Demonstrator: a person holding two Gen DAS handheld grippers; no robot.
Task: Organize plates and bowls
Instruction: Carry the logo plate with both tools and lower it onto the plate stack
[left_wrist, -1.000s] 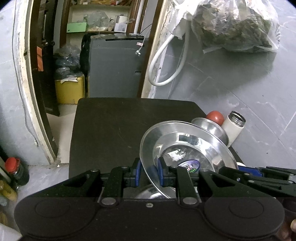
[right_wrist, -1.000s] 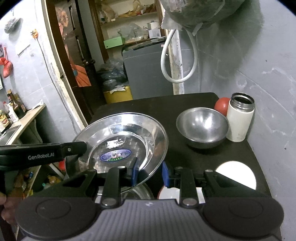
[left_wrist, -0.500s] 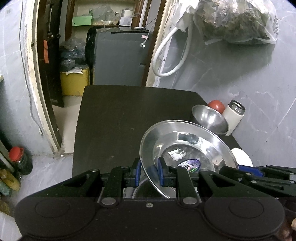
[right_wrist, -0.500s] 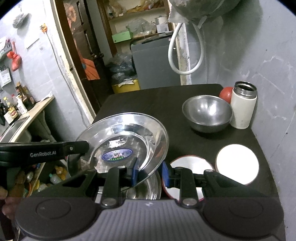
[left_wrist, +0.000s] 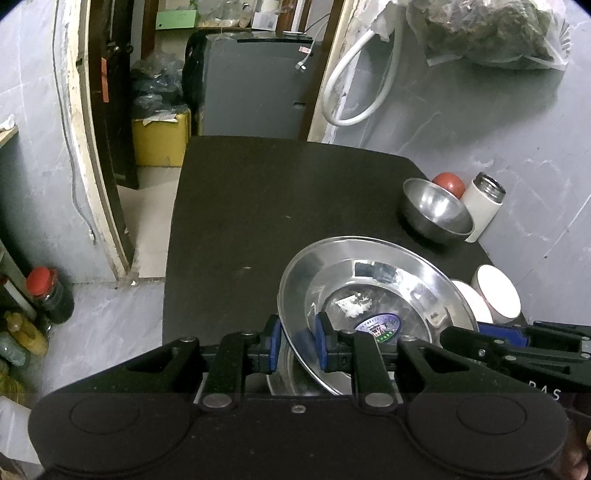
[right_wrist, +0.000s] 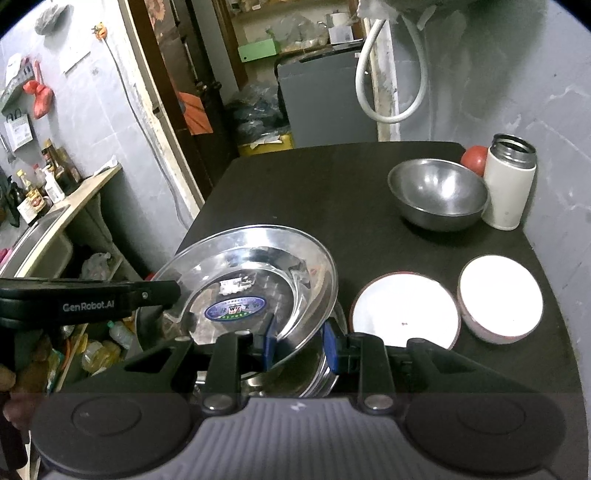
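Note:
A shiny steel plate (left_wrist: 369, 306) (right_wrist: 251, 288) with a blue sticker hangs tilted above the near edge of the black table (left_wrist: 258, 221) (right_wrist: 314, 184). My left gripper (left_wrist: 298, 347) is shut on its left rim. My right gripper (right_wrist: 300, 345) grips the opposite rim, and its arm shows at the right of the left wrist view. Under the plate lies another steel plate (right_wrist: 314, 373) (left_wrist: 284, 373), mostly hidden. A steel bowl (left_wrist: 436, 210) (right_wrist: 437, 195) stands at the far right. Two white dishes (right_wrist: 404, 314) (right_wrist: 500, 299) sit at the near right.
A white flask (right_wrist: 511, 181) (left_wrist: 484, 206) and a red ball (right_wrist: 474, 157) (left_wrist: 448, 182) stand against the grey wall behind the bowl. Bottles (left_wrist: 48, 295) crowd the floor to the left of the table. A doorway and a grey cabinet (left_wrist: 255, 81) lie beyond the far edge.
Both grippers have risen and drawn back with the steel plate held between them. More of the table shows now, and the two white dishes have come fully into view.

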